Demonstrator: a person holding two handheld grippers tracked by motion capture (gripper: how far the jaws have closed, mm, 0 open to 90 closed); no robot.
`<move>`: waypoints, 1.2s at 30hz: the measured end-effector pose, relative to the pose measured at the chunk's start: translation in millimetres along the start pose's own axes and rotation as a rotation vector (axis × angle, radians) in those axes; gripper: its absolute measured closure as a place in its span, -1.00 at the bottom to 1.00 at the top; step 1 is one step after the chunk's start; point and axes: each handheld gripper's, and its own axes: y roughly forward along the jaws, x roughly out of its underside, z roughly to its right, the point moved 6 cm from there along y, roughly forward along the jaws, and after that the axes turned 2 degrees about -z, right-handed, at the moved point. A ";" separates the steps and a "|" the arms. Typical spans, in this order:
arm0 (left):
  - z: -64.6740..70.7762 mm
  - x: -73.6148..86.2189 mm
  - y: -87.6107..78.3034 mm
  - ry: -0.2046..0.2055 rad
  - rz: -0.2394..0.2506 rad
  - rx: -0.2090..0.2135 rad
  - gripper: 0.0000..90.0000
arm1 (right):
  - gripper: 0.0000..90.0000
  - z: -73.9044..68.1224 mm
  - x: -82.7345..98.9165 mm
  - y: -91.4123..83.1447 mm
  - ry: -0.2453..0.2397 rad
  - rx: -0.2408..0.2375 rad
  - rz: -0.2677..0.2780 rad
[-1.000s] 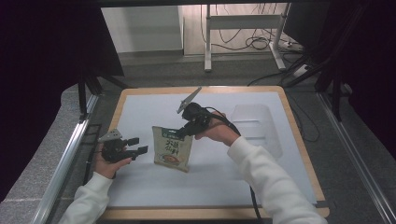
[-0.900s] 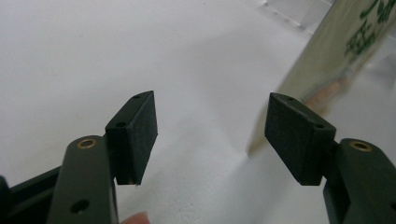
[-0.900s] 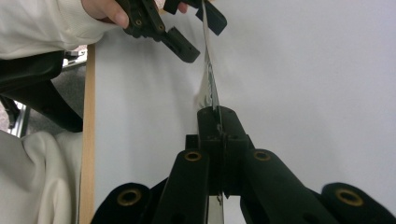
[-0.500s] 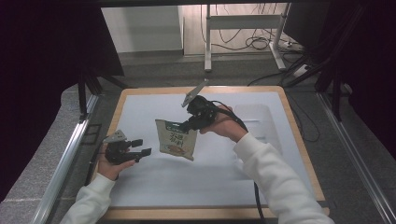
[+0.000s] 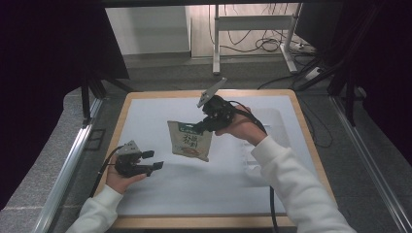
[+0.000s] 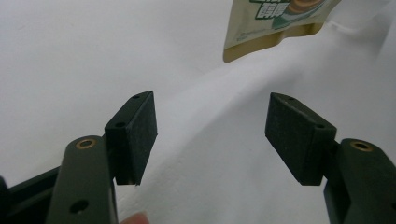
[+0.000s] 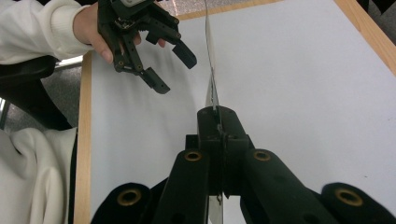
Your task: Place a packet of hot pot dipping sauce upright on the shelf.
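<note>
A cream and green snack pouch (image 5: 190,141) hangs in the air over the middle of the white table top (image 5: 145,111). My right gripper (image 5: 200,127) is shut on the pouch's top edge and holds it up. In the right gripper view the pouch (image 7: 211,88) is seen edge-on, pinched between the closed jaws of my right gripper (image 7: 218,122). My left gripper (image 5: 153,161) is open near the table's left front, low over the surface, with nothing between its pads. In the left gripper view the pouch's bottom (image 6: 275,23) hangs ahead of the left gripper (image 6: 210,130).
A wooden rim (image 5: 204,222) frames the white table top. A faint clear tray (image 5: 272,121) lies at the right of the surface. Metal rails (image 5: 68,165) run along both sides, and a desk frame with cables (image 5: 252,29) stands beyond the far edge.
My right gripper has lifted the pouch off the table and carried it up and to the right. My left gripper has drifted a little toward the near left.
</note>
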 end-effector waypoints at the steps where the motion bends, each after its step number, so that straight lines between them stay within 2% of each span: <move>1: 1.0 0.2 0.1 0.002 0.000 0.000 -0.25 | 0.98 0.3 0.4 -1.5 0.000 0.003 -0.001; 4: 3.7 1.4 -0.3 0.018 -0.008 -0.005 -0.25 | 0.98 0.3 1.9 -7.3 0.003 0.004 0.007; 14: 4.1 2.4 1.5 0.024 -0.017 -0.001 -0.25 | 0.98 6.1 8.4 -22.9 0.013 0.035 0.016; 25: 4.1 1.7 3.0 0.013 -0.011 0.008 -0.25 | 0.98 12.5 16.5 -34.4 0.033 0.057 0.018; 36: 2.2 1.0 4.4 0.002 -0.010 0.015 -0.25 | 0.98 18.5 22.7 -54.7 0.045 0.100 0.025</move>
